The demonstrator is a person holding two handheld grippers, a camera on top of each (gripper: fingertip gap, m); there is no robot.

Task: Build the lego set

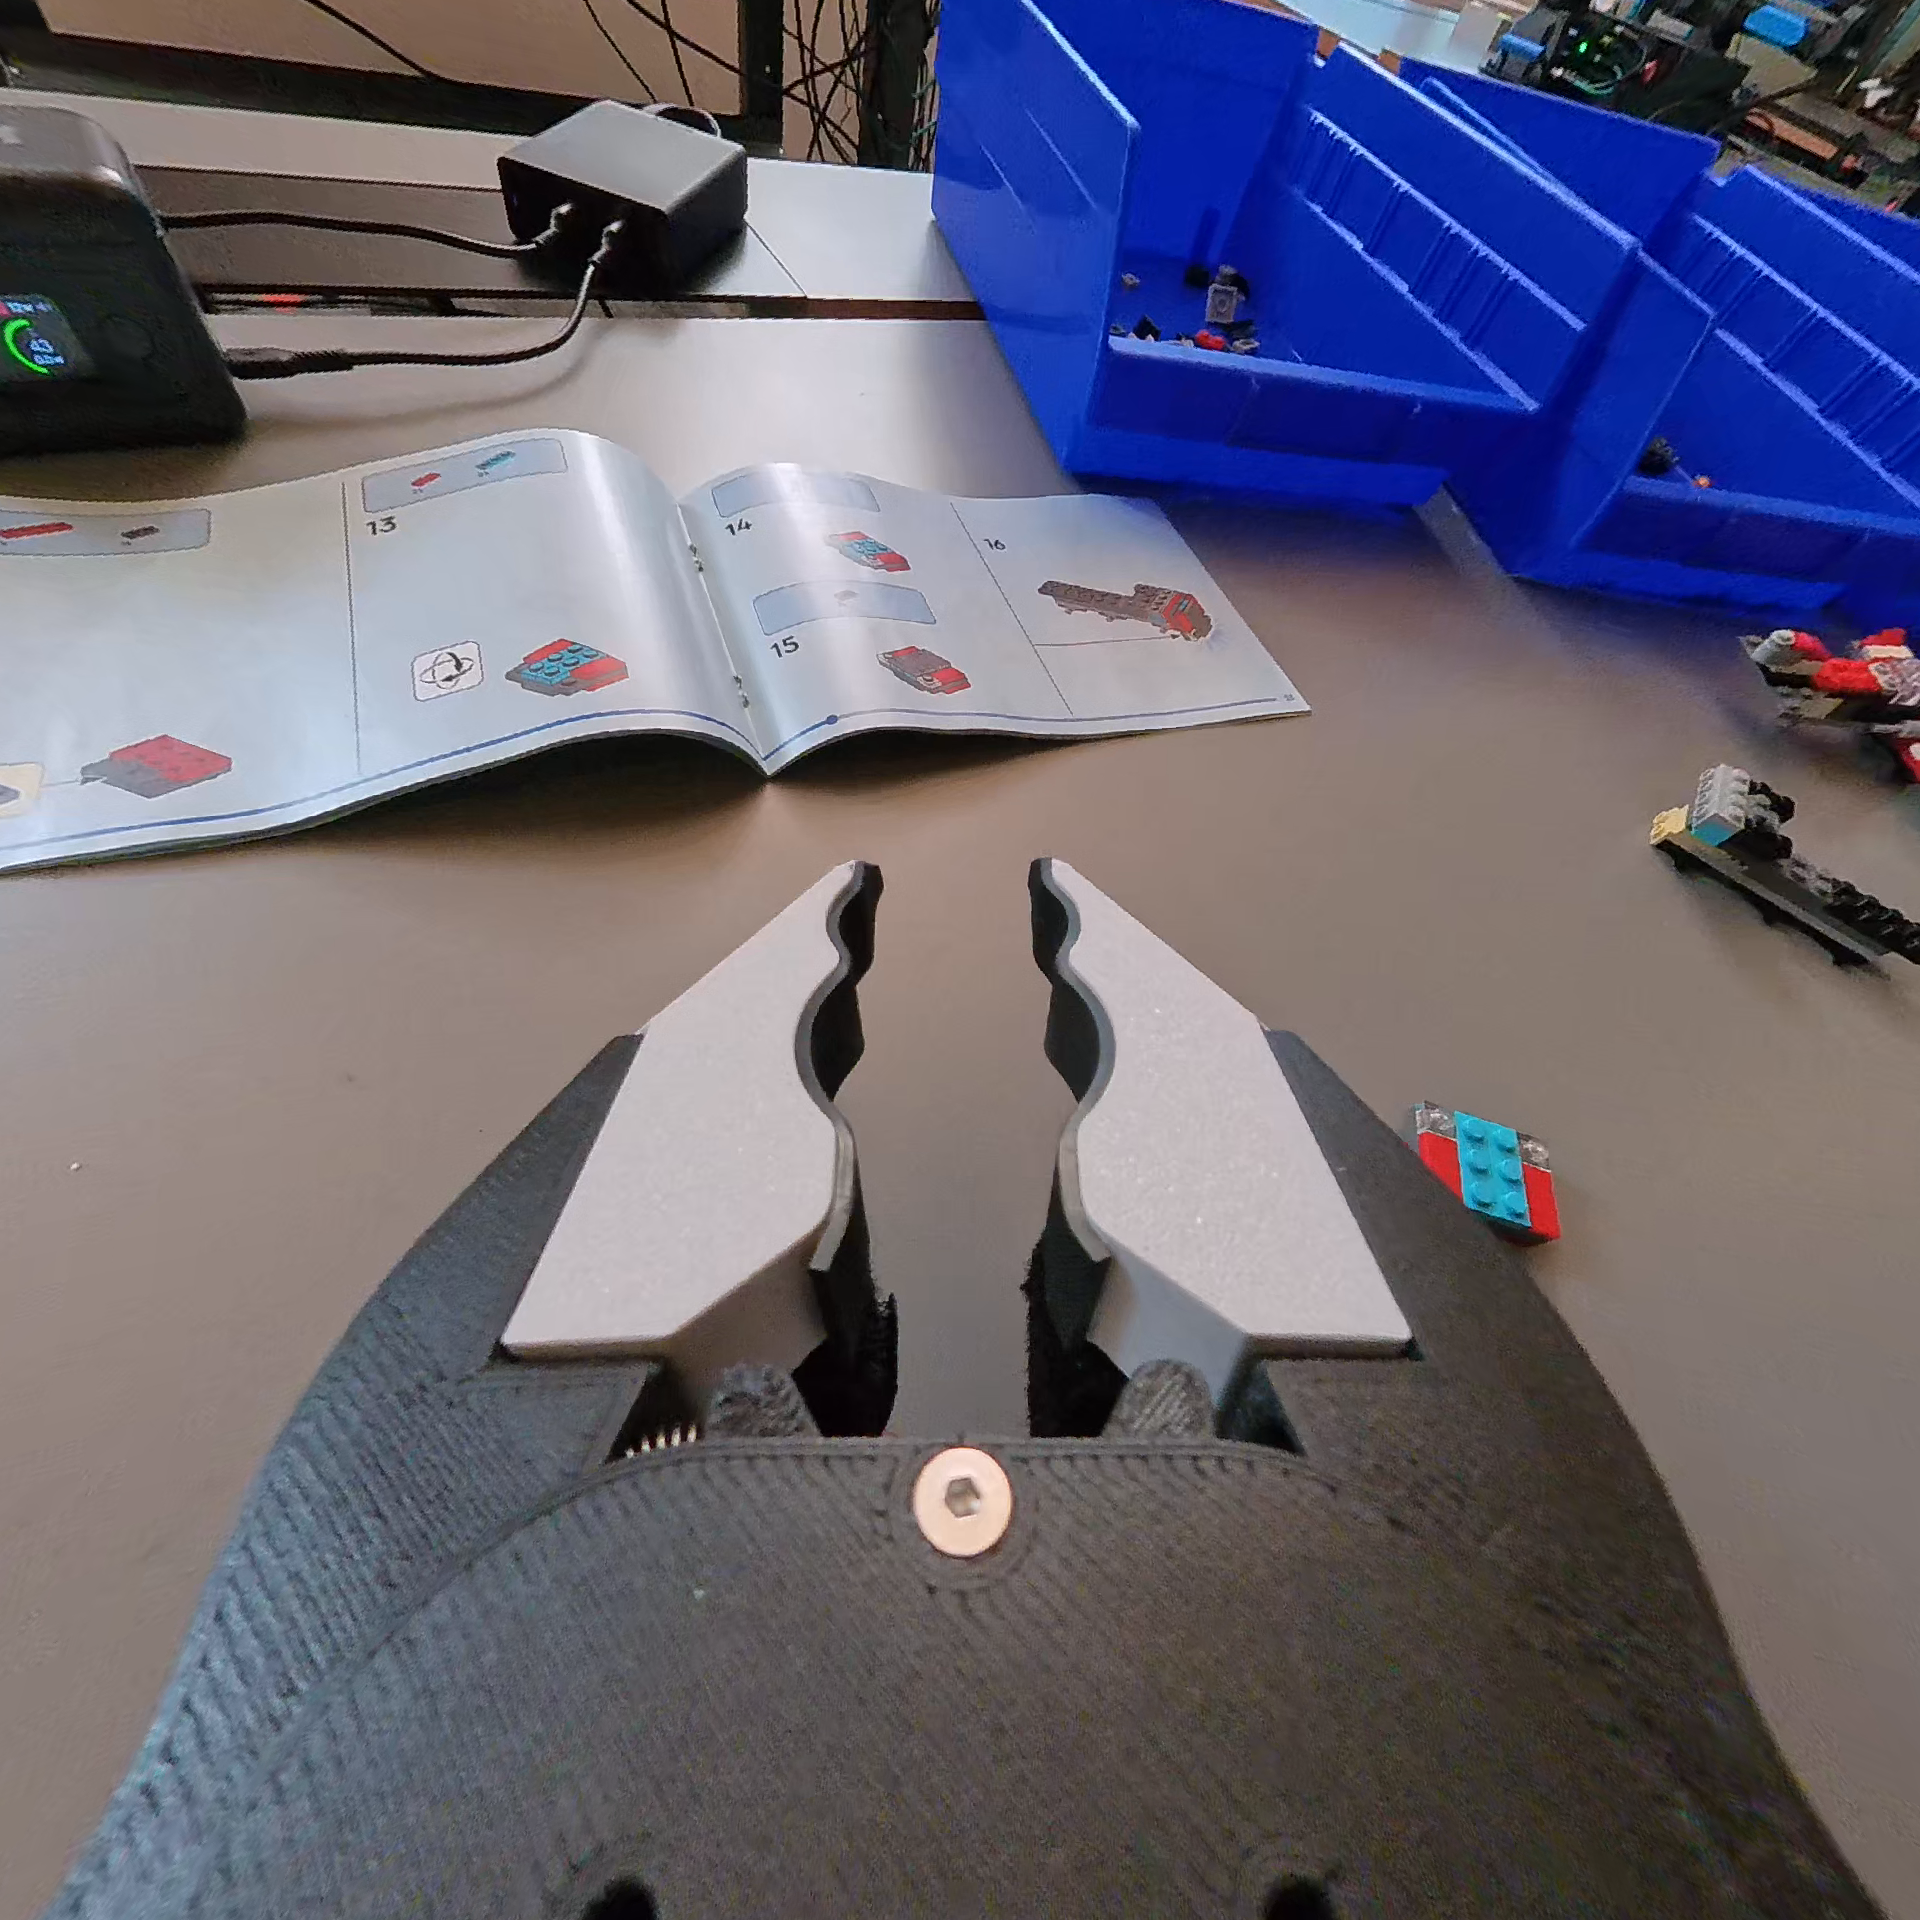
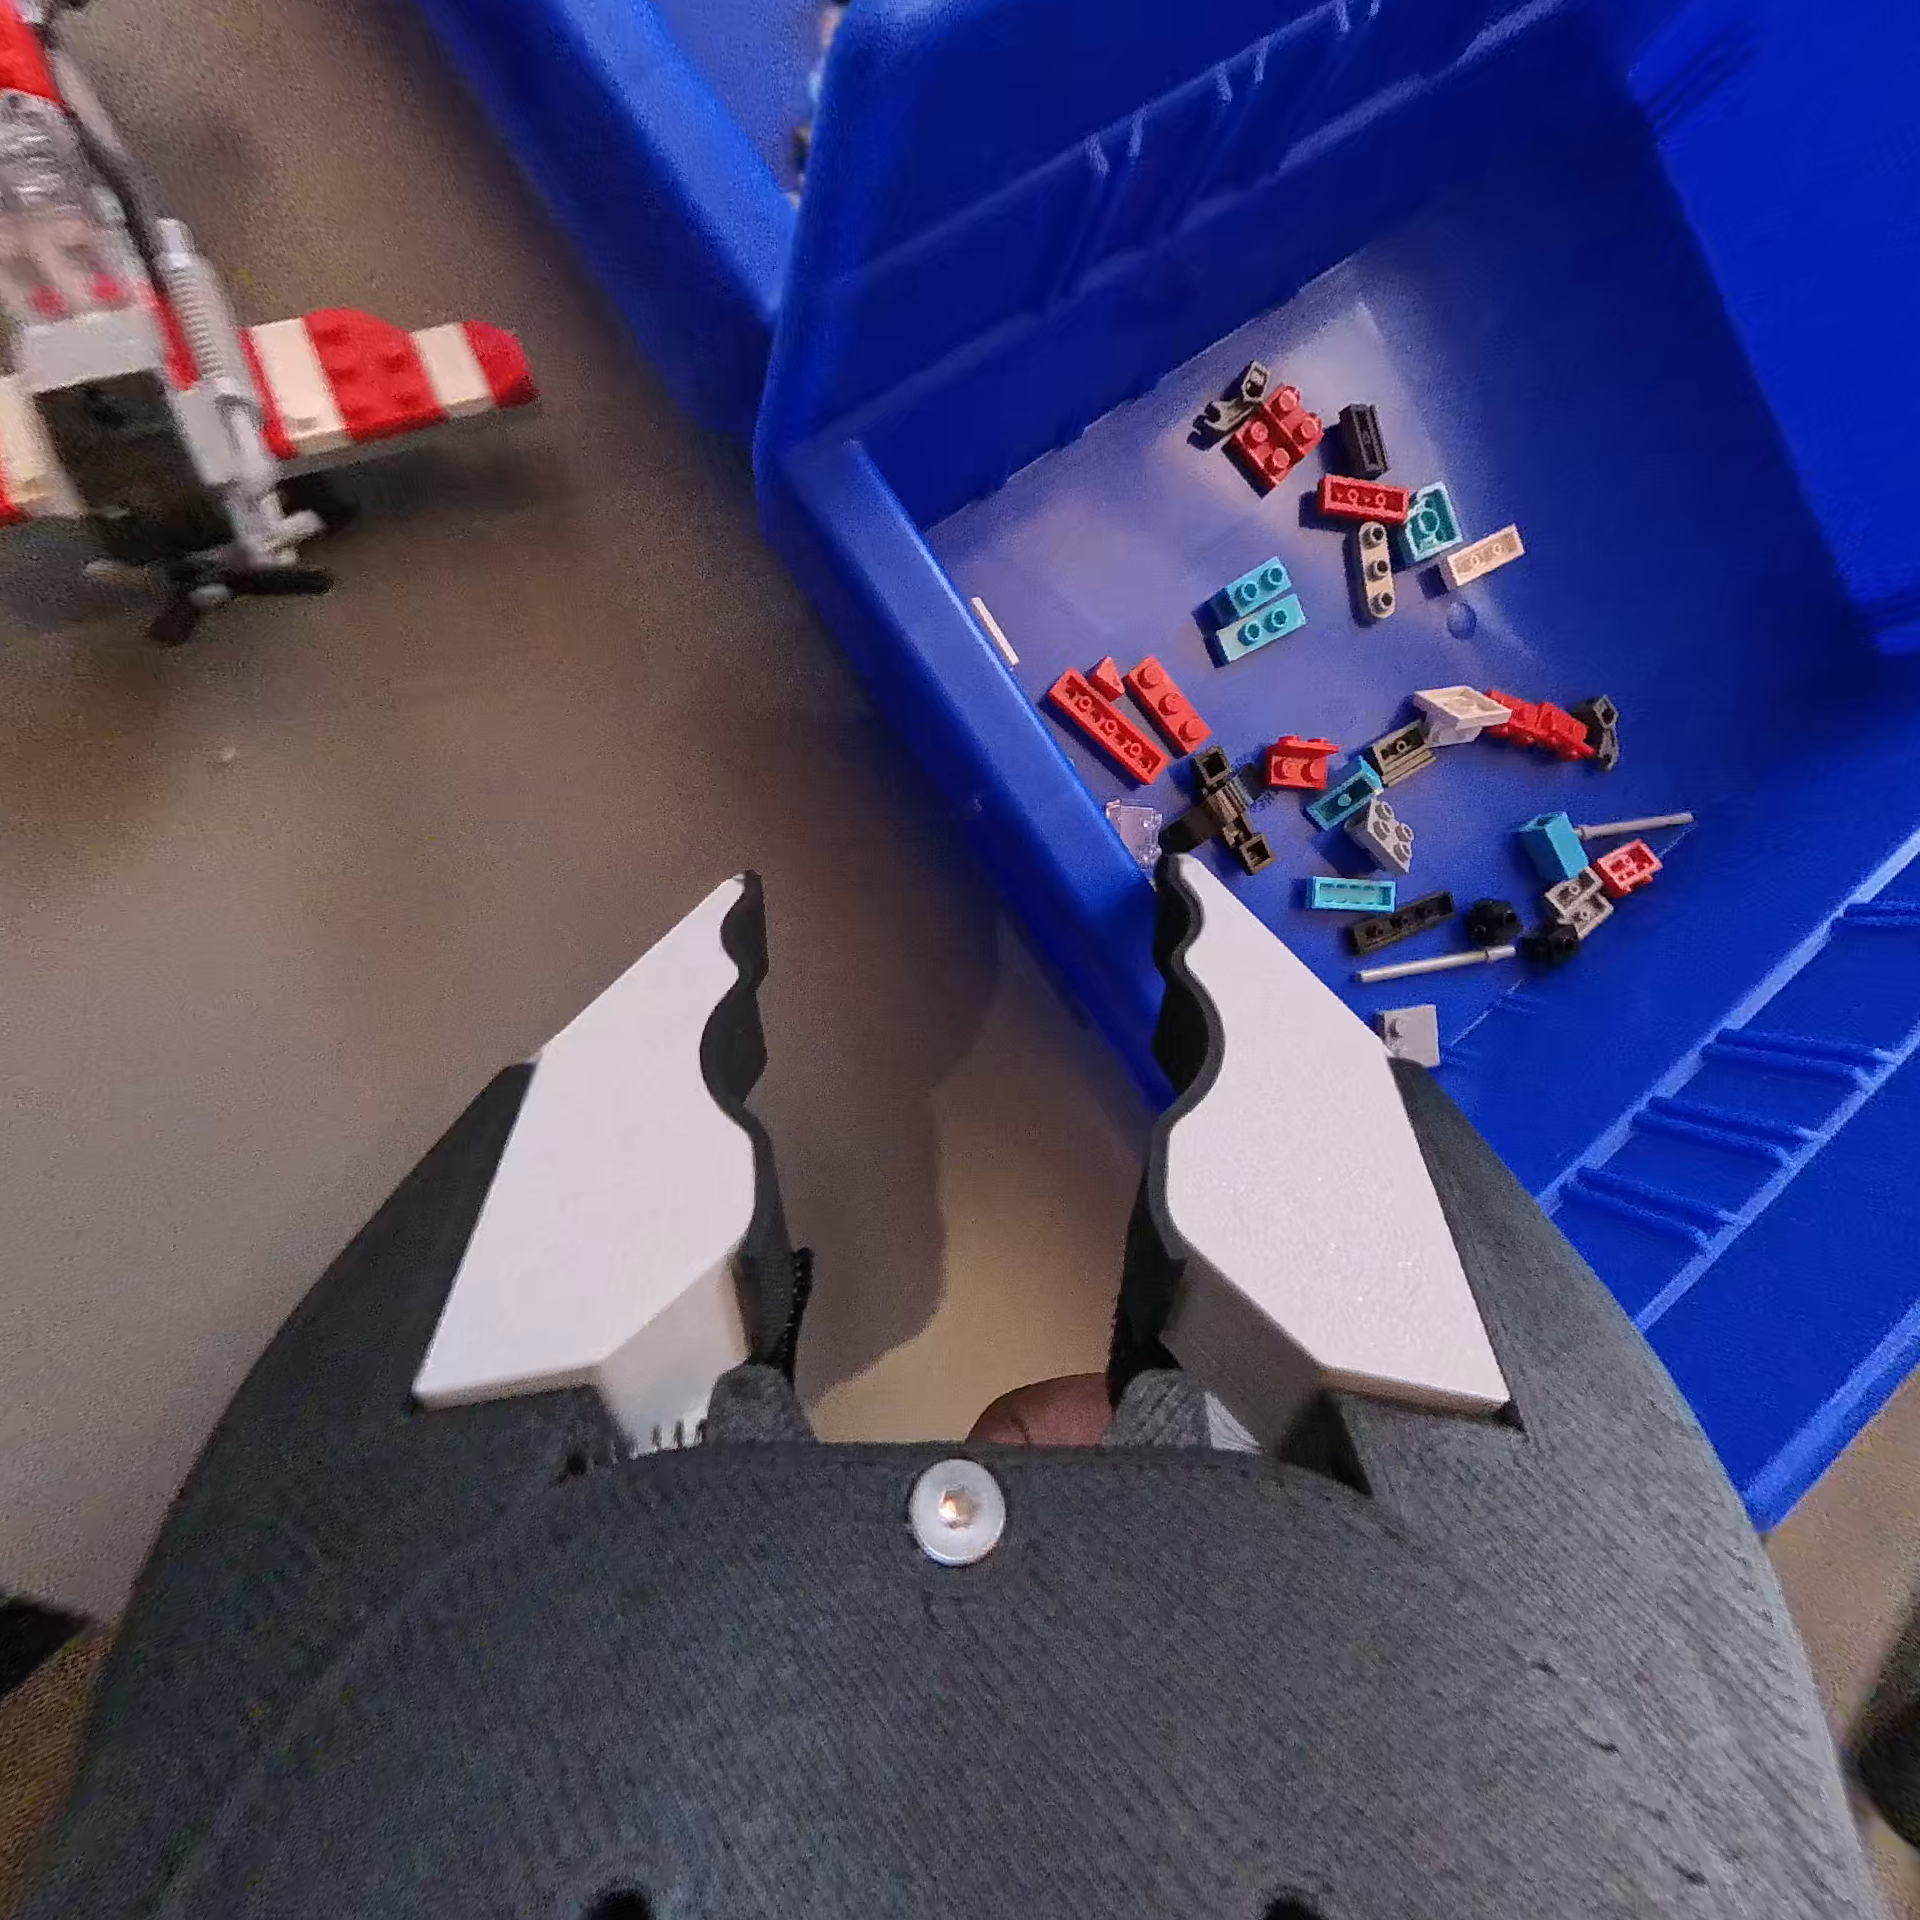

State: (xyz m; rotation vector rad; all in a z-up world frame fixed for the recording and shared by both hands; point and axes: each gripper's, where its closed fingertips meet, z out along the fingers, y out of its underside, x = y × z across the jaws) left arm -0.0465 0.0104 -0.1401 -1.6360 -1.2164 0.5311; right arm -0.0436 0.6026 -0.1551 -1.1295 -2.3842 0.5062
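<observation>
R gripper [image 2: 961, 883], jaws wide apart & empty, hangs over the front rim of the blue parts bin [image 2: 997, 727] w/ loose lego pieces [image 2: 1382, 717] inside: I'd pick one brick, drop in straight, while L gripper [image 1: 956, 873], part-open & empty, waits by the red-teal subassembly [image 1: 1488, 1172] near the instruction booklet [image 1: 623, 613].

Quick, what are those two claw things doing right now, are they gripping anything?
Left gripper: open, holding nothing, above the bare table.
Right gripper: open, holding nothing, at the edge of the blue bin of loose bricks.
</observation>
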